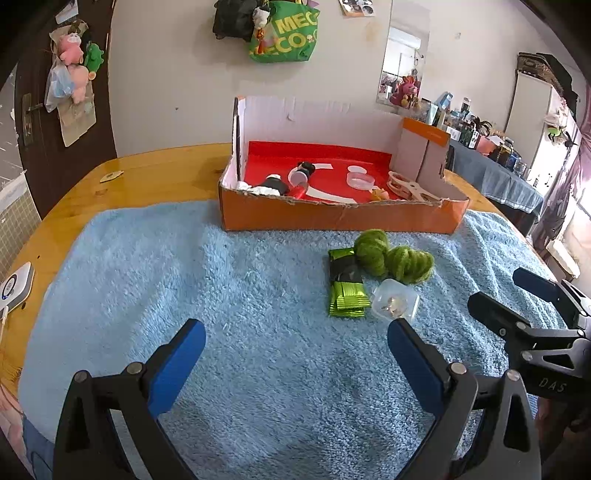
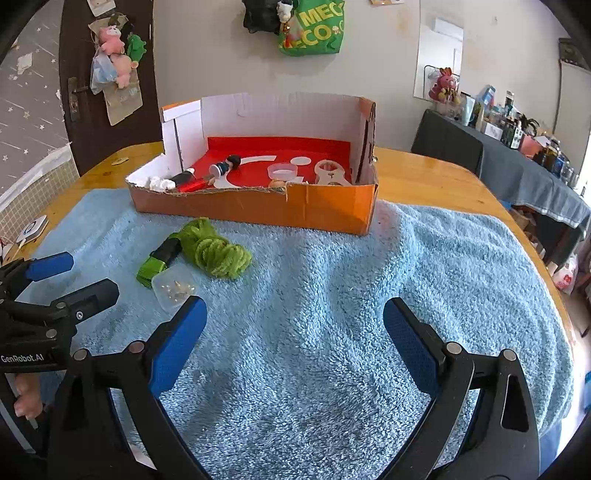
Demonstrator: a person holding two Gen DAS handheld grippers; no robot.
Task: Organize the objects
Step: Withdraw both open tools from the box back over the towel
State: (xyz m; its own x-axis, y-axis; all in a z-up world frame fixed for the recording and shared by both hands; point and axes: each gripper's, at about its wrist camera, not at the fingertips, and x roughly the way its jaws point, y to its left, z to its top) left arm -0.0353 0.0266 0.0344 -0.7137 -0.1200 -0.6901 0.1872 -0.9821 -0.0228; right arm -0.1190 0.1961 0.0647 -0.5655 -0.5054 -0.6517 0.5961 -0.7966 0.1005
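I am reading "MEC" and "ECO" in yellow on the green bag [image 2: 314, 29] hanging on the wall, "GenRobot.AI" on my left hand-held gripper [image 2: 70, 278], and "DAS" on my right hand-held gripper [image 1: 513, 291].

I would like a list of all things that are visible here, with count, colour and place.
towel: 1, light blue, covers the table
table: 1, wooden
box: 1, orange, at the far edge of the towel, holds small items
yarn: 1 bundle, green, before the box
packet: 1, green and black, beside the yarn
clear case: 1, transparent, touching the packet
left gripper: open, empty
right gripper: open, empty
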